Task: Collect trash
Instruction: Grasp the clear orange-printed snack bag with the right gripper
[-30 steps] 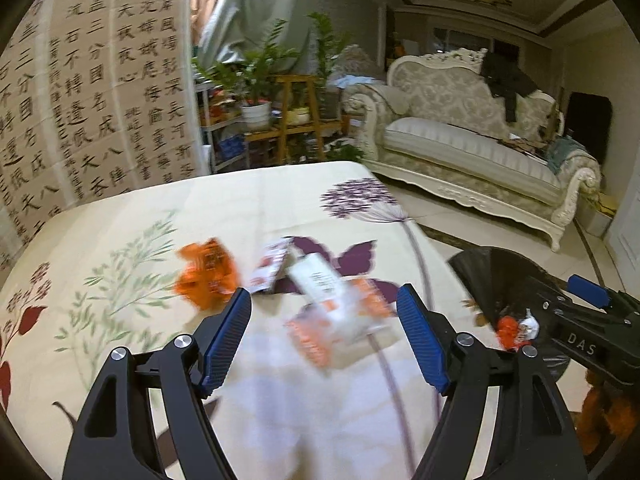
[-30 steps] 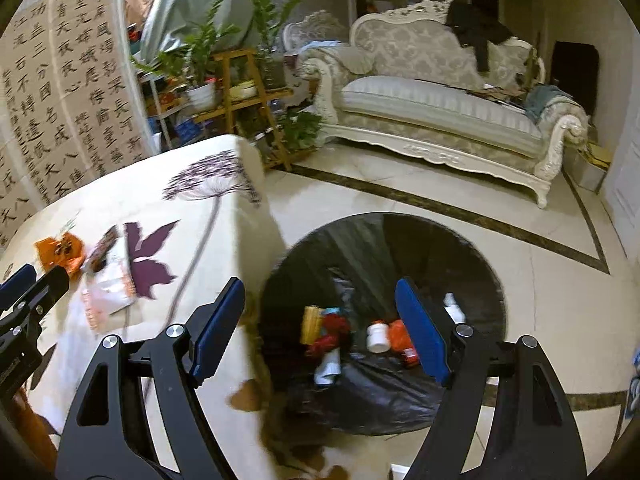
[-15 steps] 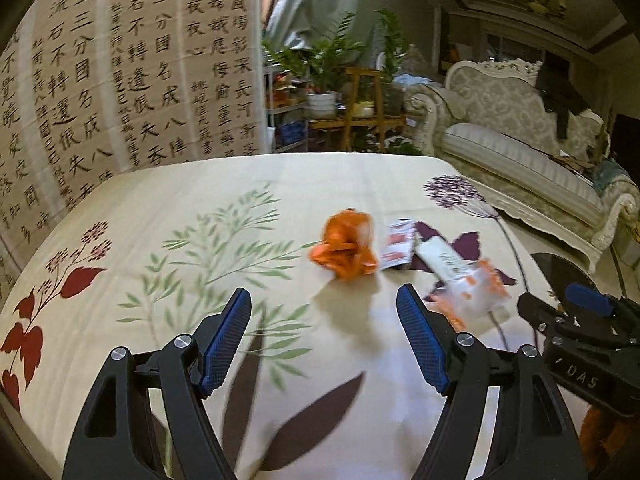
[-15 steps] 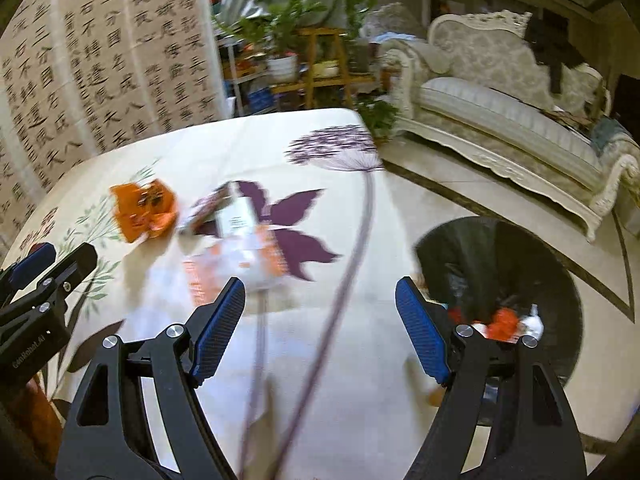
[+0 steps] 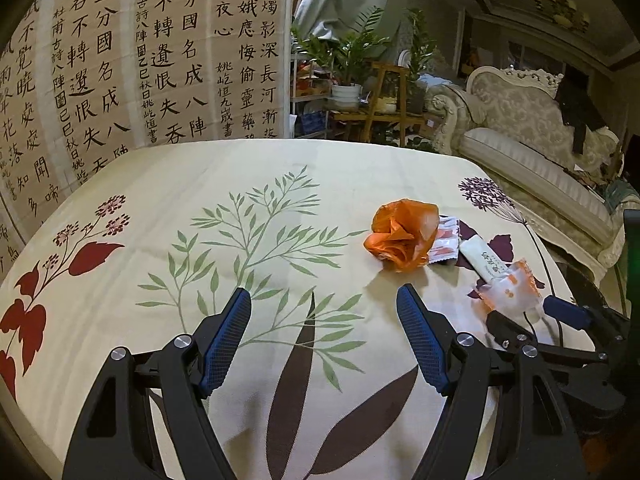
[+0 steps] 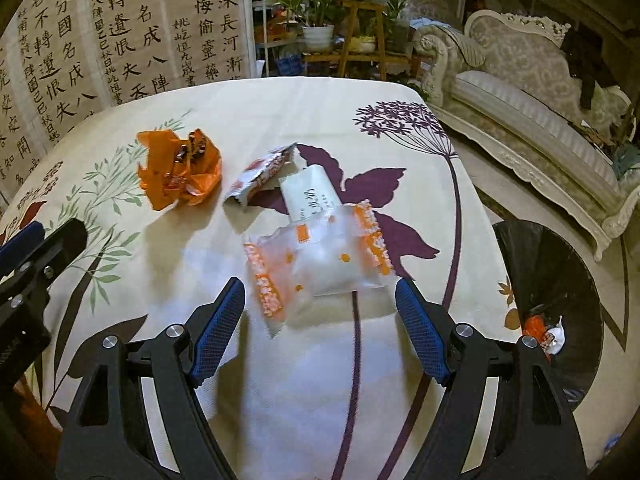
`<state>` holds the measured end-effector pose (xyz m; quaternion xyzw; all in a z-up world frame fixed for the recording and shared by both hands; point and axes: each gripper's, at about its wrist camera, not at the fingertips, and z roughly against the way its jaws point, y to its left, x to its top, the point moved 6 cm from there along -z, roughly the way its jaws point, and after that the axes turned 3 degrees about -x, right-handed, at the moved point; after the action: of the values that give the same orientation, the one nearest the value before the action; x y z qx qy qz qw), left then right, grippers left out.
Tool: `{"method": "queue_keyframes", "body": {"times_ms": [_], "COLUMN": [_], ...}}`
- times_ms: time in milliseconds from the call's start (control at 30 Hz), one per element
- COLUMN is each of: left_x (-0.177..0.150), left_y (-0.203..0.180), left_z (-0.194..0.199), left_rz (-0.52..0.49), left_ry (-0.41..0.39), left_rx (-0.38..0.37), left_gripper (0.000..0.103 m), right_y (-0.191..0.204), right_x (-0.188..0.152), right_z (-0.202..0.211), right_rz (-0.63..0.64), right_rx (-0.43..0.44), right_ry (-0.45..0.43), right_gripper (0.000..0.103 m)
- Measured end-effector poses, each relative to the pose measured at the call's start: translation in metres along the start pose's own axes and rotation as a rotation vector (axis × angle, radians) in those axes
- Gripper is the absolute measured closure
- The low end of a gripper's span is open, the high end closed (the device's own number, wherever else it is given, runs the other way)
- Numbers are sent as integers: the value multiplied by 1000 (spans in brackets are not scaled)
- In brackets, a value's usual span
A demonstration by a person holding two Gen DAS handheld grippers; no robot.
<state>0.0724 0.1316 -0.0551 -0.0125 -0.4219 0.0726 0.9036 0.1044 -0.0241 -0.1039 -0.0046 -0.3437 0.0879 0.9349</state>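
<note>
Four bits of trash on the floral tablecloth (image 6: 304,120): crumpled orange wrapper (image 6: 180,168), torn red-white packet (image 6: 260,178), white sachet (image 6: 308,196), clear orange-trimmed bag (image 6: 320,260). Clear bag just ahead of right gripper (image 6: 320,328), fingers spread, empty. Left gripper (image 5: 324,336) spread too, orange wrapper ahead, off right.

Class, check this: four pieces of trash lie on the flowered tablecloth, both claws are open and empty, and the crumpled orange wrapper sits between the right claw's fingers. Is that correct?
One slip. In the right wrist view the right claw lines up with the clear packet with orange print, not the crumpled orange wrapper, which lies off to the left. The rest stands, including the open, empty left claw.
</note>
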Motion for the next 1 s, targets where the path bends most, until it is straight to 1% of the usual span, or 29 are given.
{"method": "queue_keyframes", "body": {"times_ms": [200,500,633,833,933,1000], "left_x": [0,1,1,2,2,3], "left_y": [-5,-17,-20,-20,-18,-17], "left_z": [-3,-10,-11,-12,-13,-14], "left_rz": [-4,-22,-28,-27,-23,-19], "left_ry": [7,19,22,22,23,25], "left_rx": [-9,-22,-25,-24,-21,-21], "left_gripper": [30,30,30,30,30,30], "right_y": [-23,-56,-61,-54,-52,-49], "right_x": [0,-7,-3,12,20,26], "right_z": [-3,-4,2,12,7,-3], "right_rz": [-20,-56,-72,-97,-117,-141], "right_rx": [-46,-71,-66,-26,-10,1], "right_ry": [5,19,2,-40,-39,-24], "right_gripper": [27,27,27,27,27,27]}}
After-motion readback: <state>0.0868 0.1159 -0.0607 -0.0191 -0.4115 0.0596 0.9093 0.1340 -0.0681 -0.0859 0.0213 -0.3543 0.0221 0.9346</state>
